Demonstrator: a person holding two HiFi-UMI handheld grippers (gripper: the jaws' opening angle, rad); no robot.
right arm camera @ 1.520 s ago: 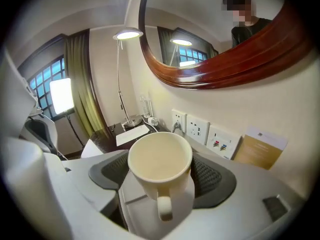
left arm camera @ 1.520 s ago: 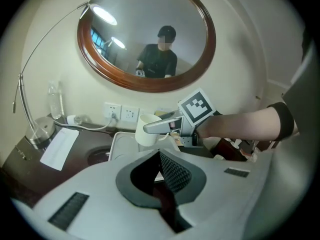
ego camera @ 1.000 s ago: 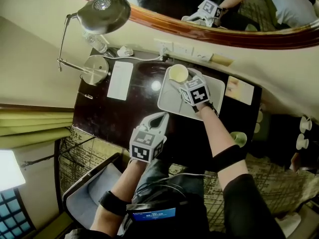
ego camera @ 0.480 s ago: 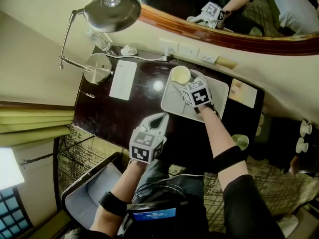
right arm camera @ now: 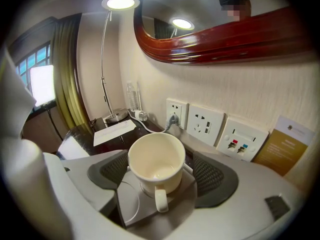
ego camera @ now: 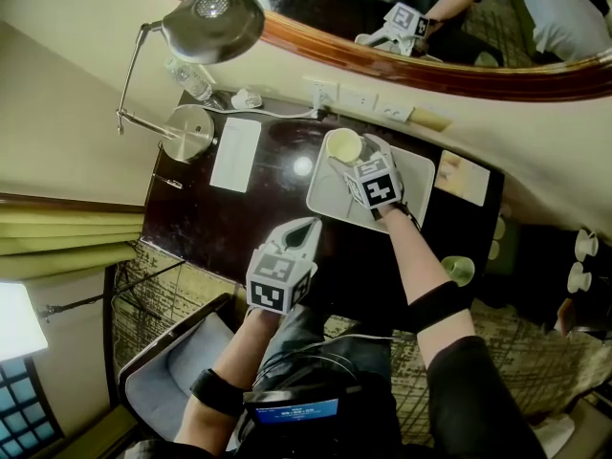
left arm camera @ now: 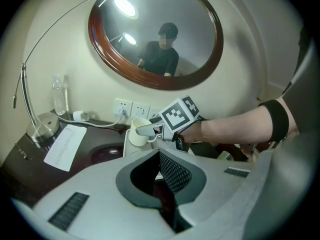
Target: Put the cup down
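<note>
Judging from how things lie, the cup [right arm camera: 155, 159] is already down: it stands upright on the grey tray [ego camera: 330, 194], near the tray's far corner, by the wall sockets. The right tongs [ego camera: 354, 154] straddle it with jaws apart, a slim gap showing on each side between pad and cup wall, and those jaws have just been opening. The left tongs [ego camera: 301, 232] hang over the near edge of the counter [ego camera: 229, 218], closed on nothing and well clear of the cup.

The risk lies in backing the right tongs out. The gaps are narrow, so any sideways drift or roll on the way back could let a pad brush the cup and drag or tip it. The handle [right arm camera: 161, 200] points straight back between the jaws, where a low or crooked pull could snag it and spin the cup. Sitting so near the tray's corner, the cup has little room before a nudge takes it over the rim onto the counter. A straight, level retreat looks safest.
</note>
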